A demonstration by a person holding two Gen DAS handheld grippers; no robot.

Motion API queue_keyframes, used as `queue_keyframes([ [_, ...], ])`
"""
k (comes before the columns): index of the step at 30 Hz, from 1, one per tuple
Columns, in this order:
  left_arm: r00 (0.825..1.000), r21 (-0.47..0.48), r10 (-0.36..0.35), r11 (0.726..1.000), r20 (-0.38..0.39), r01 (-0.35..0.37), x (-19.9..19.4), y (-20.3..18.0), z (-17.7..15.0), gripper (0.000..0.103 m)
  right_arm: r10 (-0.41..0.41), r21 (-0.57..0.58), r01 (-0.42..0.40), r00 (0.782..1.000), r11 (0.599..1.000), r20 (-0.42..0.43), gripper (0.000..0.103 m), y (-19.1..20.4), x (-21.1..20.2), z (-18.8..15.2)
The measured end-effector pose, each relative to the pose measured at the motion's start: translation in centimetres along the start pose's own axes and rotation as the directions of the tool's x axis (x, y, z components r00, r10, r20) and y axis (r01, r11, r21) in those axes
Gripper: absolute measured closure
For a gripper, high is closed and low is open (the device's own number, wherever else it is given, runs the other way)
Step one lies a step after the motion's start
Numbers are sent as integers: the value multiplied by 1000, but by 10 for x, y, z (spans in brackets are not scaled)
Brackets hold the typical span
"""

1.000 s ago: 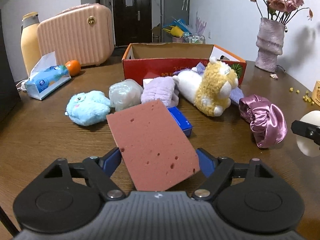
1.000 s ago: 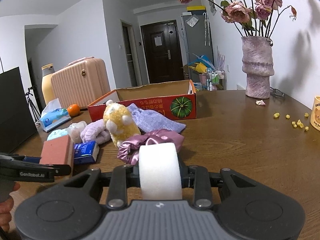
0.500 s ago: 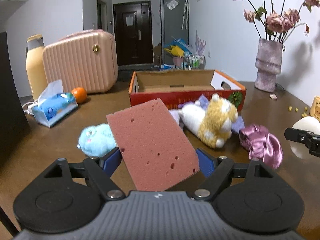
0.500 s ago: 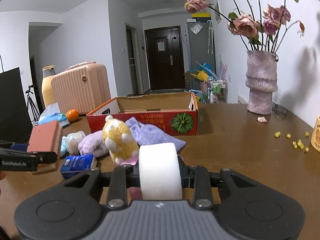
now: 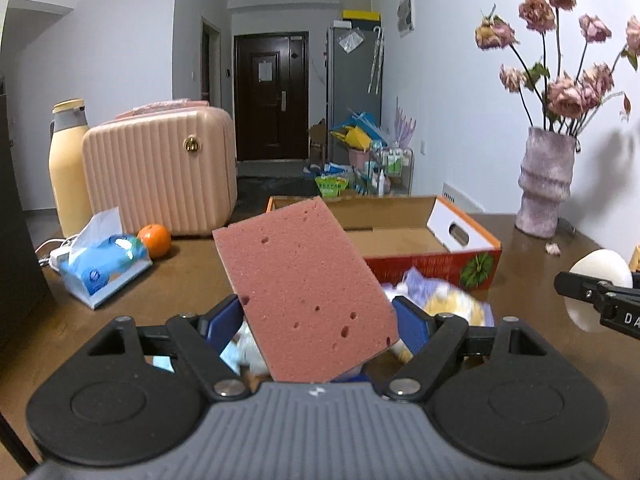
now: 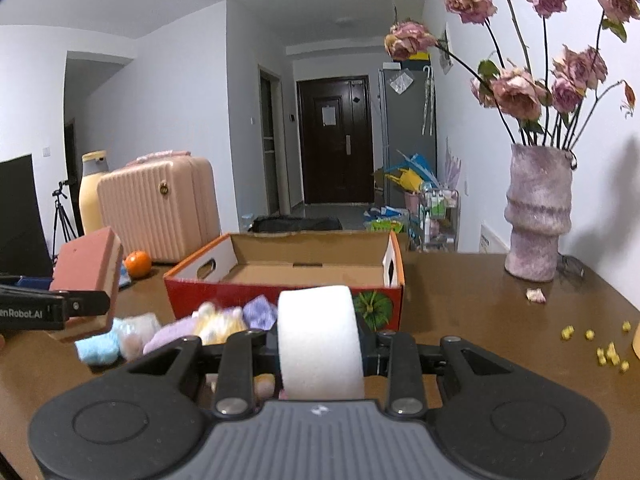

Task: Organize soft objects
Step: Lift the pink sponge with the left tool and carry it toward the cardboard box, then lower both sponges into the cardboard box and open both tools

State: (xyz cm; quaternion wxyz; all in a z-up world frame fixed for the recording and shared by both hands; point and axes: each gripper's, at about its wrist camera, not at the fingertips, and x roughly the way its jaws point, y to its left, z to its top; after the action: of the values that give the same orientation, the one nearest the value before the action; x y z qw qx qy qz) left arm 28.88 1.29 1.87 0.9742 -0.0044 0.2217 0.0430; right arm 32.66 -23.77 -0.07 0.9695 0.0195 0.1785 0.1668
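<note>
My left gripper (image 5: 320, 320) is shut on a pink-red sponge (image 5: 304, 292) and holds it in the air in front of the open red cardboard box (image 5: 476, 268). The sponge also shows in the right wrist view (image 6: 88, 268). My right gripper (image 6: 320, 340) is shut on a white foam piece (image 6: 320, 340), also lifted, facing the same box (image 6: 288, 300). The foam also shows at the right of the left wrist view (image 5: 596, 280). Soft toys and cloths (image 6: 200, 328) lie blurred on the table below, before the box.
A pink suitcase (image 5: 160, 168), yellow bottle (image 5: 70, 164), tissue pack (image 5: 104, 264) and orange (image 5: 155, 240) stand at the left. A vase of dried roses (image 6: 536, 216) stands at the right on the brown table (image 6: 480, 300). Yellow crumbs (image 6: 600, 344) lie near the right edge.
Both grippers have risen with the sponge and the foam and moved toward the box; the toys on the table have dropped low in both views.
</note>
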Motion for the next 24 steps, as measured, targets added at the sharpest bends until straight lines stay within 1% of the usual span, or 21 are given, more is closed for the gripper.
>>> queue_keyframes([
  [4, 1000, -21, -6, 1000, 27, 7, 9, 1, 14, 21, 5, 1, -5, 1000, 1000, 18, 73, -3, 12, 10],
  [12, 999, -70, -17, 997, 30, 19, 37, 2, 33, 21, 20, 3, -20, 999, 1000, 31, 73, -10, 46, 27],
  [24, 998, -55, -14, 998, 69, 17, 73, -6, 57, 21, 60, 1, -60, 997, 998, 53, 73, -14, 88, 51],
])
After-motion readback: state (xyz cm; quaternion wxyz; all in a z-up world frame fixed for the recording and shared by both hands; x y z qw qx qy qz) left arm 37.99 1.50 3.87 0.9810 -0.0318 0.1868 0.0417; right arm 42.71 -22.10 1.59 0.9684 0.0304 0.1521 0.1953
